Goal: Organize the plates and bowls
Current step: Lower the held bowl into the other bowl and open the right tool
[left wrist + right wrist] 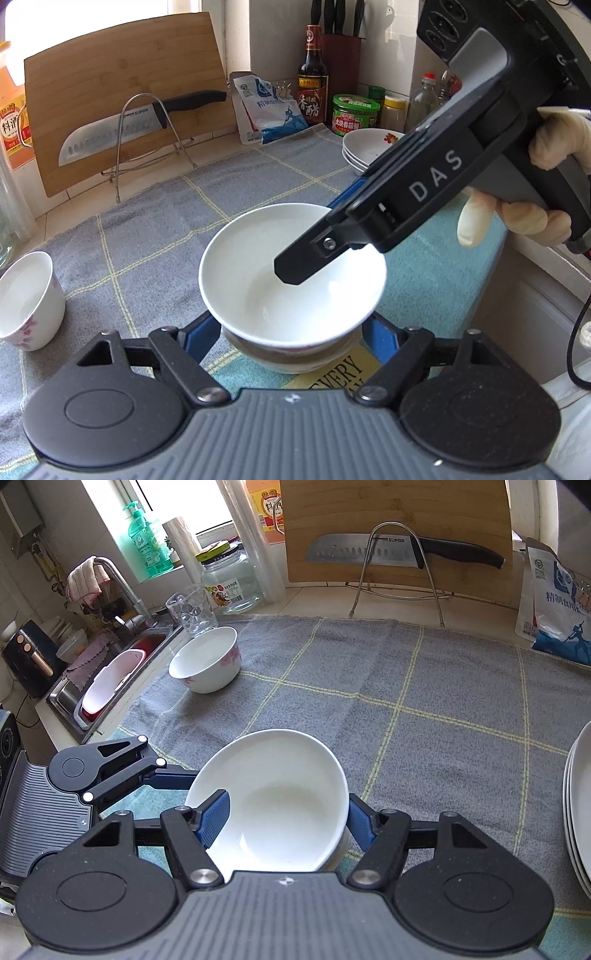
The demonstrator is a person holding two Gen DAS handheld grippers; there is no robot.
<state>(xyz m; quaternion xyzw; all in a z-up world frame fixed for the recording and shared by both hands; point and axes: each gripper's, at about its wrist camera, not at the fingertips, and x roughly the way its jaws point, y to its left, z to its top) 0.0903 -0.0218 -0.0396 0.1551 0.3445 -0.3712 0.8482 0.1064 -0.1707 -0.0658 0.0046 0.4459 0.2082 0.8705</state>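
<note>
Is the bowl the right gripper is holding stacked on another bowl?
Yes. In the left wrist view the white bowl held by the right gripper sits nested in a second bowl beneath it.

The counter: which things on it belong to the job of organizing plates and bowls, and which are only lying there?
Belong to the job:
- white bowl, in the right gripper
- bowl under it, between the left gripper's fingers
- flowered bowl
- stack of plates

Lying about:
- knife
- cutting board
- sauce bottle
- glass jar

Bright window [122,502], tiled walls [388,44], steel sink [74,698] beside grey-clothed counter [406,686].
</note>
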